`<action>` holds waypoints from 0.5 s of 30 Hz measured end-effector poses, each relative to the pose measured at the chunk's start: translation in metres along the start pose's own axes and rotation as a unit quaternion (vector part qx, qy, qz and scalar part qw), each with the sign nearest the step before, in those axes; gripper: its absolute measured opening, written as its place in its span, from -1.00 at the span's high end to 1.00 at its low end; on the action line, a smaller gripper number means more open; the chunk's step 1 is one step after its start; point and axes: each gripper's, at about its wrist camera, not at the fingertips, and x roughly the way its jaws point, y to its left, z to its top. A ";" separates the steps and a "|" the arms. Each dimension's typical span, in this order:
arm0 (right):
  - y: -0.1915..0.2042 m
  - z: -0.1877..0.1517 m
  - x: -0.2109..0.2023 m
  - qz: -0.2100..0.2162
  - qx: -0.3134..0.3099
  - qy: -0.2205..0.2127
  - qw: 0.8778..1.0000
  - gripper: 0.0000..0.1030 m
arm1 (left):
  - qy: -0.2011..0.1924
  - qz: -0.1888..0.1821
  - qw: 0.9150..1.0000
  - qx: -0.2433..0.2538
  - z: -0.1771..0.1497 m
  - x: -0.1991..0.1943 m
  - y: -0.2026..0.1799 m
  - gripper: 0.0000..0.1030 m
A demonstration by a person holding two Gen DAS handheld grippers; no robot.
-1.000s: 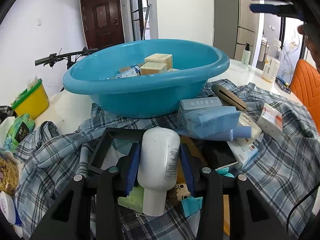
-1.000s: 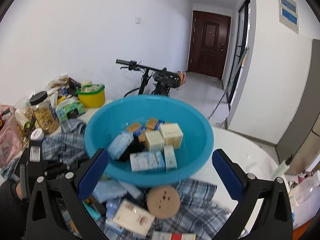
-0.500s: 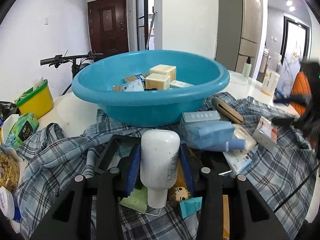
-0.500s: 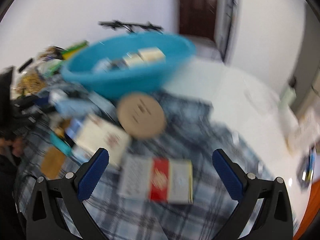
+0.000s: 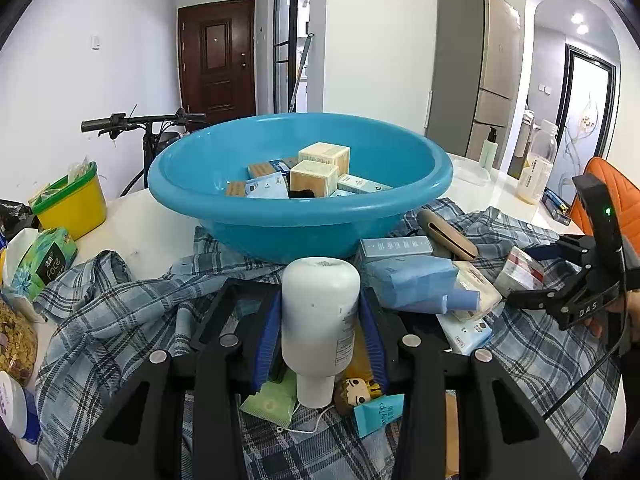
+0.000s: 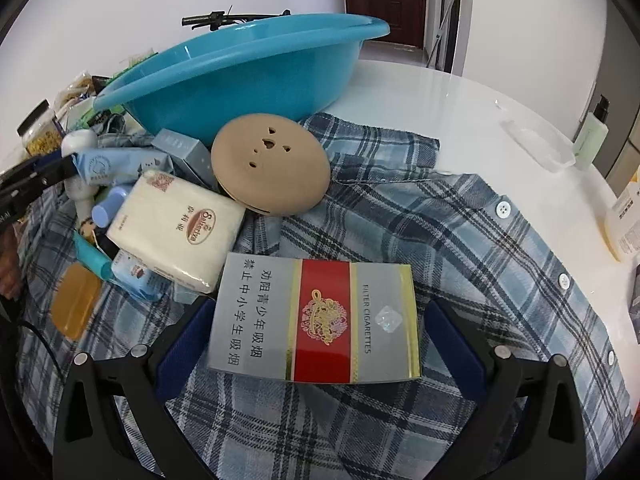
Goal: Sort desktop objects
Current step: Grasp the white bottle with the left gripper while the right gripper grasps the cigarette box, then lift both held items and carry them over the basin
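Your left tool [image 5: 320, 328] is clamped on the white bottle [image 5: 320, 320], basin [image 5: 300, 208] at 12 o'clock. Your right tool [image 6: 316, 332] stands apart, straddling the cigarette pack [image 6: 316, 320] on the shirt [image 6: 460, 240]. Next, I'd judge: close on the pack.

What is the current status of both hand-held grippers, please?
Left hand-held gripper shut on white bottle. Right hand-held gripper open, straddling cigarette pack on plaid shirt. Blue basin ahead, unobstructed.
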 end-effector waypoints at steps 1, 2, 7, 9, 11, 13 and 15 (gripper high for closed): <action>0.000 0.000 -0.001 -0.005 -0.001 -0.004 1.000 -0.79 | -0.001 0.000 1.000 -0.001 0.000 -0.001 0.000 0.19; 0.001 0.001 -0.001 -0.006 -0.002 -0.006 1.000 -0.72 | -0.002 -0.001 1.000 -0.001 0.000 -0.001 0.000 0.19; 0.004 0.000 -0.012 -0.029 -0.004 -0.029 0.999 -0.72 | -0.009 -0.005 1.000 -0.007 0.001 -0.006 0.001 0.19; 0.005 0.000 -0.017 -0.028 -0.004 -0.037 0.999 -0.72 | -0.011 -0.006 1.000 -0.007 0.002 -0.007 0.001 0.19; 0.006 0.000 -0.022 -0.028 -0.001 -0.044 0.999 -0.72 | -0.012 -0.005 1.000 -0.005 0.002 -0.009 0.000 0.19; 0.007 0.001 -0.027 -0.025 0.000 -0.049 0.999 -0.72 | -0.014 -0.006 1.000 -0.003 0.002 -0.011 -0.002 0.19; 0.010 0.003 -0.032 -0.020 -0.002 -0.055 0.998 -0.72 | -0.017 0.002 1.000 -0.004 0.003 -0.015 -0.003 0.19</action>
